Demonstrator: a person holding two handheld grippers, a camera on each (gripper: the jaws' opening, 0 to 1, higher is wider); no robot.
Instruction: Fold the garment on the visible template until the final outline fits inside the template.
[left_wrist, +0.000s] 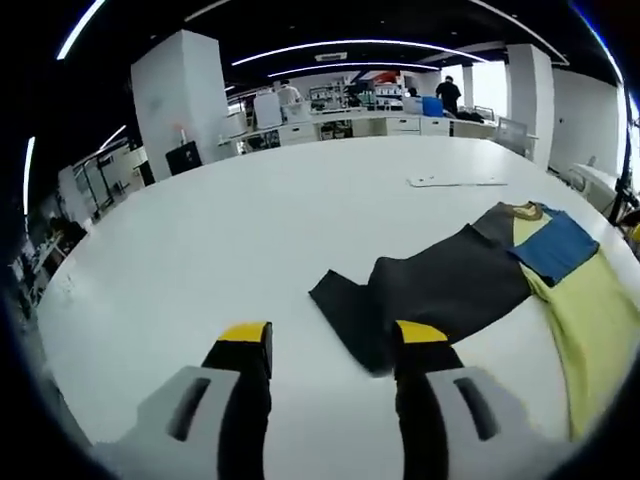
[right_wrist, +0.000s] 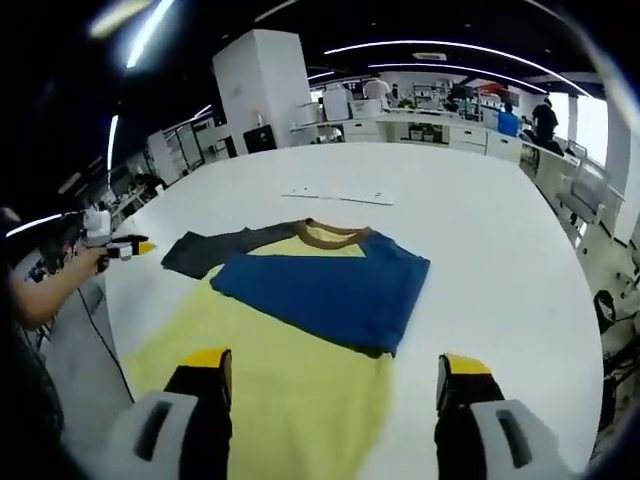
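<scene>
Both claws gape wide, holding nothing: left claw (left_wrist: 335, 338) near garment (left_wrist: 450, 285); right claw (right_wrist: 337, 368) over it

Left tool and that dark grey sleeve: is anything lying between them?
No. In the left gripper view, bare white table lies between the open left tool and the dark grey sleeve; the sleeve's end sits just beyond its tips.

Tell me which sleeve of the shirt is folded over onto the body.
The blue sleeve is folded across the yellow body. The dark grey sleeve lies stretched out flat on the white table, near the left gripper.
</scene>
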